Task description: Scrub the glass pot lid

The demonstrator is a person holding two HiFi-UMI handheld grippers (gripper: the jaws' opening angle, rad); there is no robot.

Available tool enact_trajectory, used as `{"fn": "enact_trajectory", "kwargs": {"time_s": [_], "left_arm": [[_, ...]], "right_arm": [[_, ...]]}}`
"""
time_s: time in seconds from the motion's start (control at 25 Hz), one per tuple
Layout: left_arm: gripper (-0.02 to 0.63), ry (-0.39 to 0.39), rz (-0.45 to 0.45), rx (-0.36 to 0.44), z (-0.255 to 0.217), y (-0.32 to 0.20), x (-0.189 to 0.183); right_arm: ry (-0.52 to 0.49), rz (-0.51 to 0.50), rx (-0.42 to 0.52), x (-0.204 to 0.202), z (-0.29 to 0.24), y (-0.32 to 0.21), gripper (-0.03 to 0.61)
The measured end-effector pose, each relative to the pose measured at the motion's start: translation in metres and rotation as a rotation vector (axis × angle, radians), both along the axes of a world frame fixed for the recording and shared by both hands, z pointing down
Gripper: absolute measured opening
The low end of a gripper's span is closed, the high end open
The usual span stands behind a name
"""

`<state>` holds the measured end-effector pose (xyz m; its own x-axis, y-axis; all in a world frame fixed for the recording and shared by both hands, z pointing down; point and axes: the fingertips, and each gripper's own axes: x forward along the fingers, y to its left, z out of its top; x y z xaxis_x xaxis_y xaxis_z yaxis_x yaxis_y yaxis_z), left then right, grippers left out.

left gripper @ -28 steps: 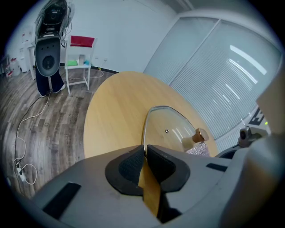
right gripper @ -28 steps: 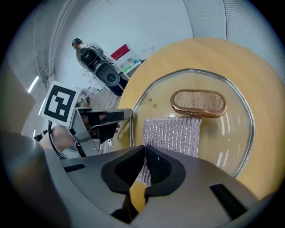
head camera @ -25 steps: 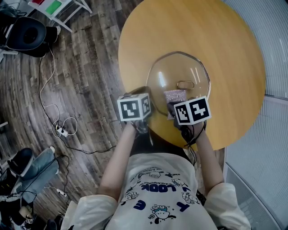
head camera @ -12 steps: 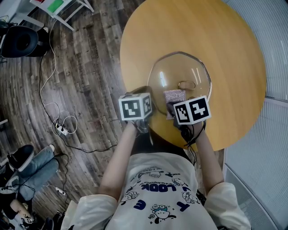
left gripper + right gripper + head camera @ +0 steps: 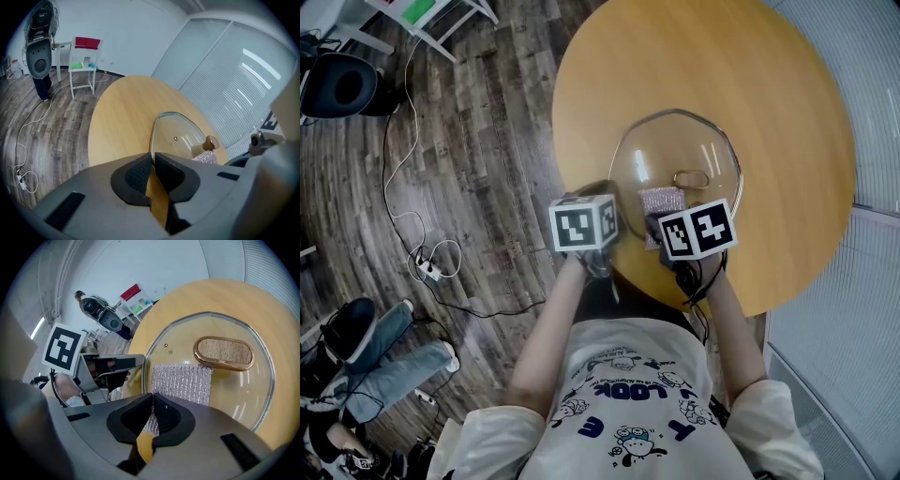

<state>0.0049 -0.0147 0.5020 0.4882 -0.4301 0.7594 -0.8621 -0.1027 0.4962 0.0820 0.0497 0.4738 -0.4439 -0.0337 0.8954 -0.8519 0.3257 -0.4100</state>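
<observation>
A person in a white printed T-shirt [image 5: 628,403] is standing at a round wooden table [image 5: 769,75] and working on a glass pot lid [image 5: 675,150] with a hand-held gripper in each hand. The lid is lying handle-up on the tabletop, toward the edge nearest the person. Its oval, copper-coloured handle [image 5: 224,353] is sitting at the centre of the glass.

The left gripper [image 5: 153,160] is pinching the lid's metal rim on the person's left side, with its dark padded jaws drawn narrow onto the edge of the glass. The right gripper [image 5: 152,401] is clamping the near edge of a silvery scrubbing pad [image 5: 180,383], its jaws closed tight on the material. The pad is lying flat on top of the glass, just beside the handle on the person's side of it. The marker cubes of the two grippers are sitting side by side above the near rim of the lid.

Beyond the table, cables [image 5: 422,262] are trailing across the dark plank floor [image 5: 487,141]. A white stool [image 5: 83,61] is standing against the far wall. Another person's legs in jeans [image 5: 384,361] are showing at the lower left of the head view.
</observation>
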Motion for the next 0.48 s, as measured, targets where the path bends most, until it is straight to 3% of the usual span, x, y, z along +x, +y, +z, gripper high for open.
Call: {"fn": "enact_trajectory", "kwargs": {"time_s": [0.2,0.48], "left_arm": [[0.031,-0.015,-0.002,0.001,0.015,0.004,0.017],[0.031,0.016,-0.004,-0.012,0.005,-0.003,0.000]], "right_arm": [[-0.021,-0.013,0.002,0.015,0.017,0.003,0.035],[-0.005,-0.028,-0.006,-0.009,0.006,-0.007,0.035]]}}
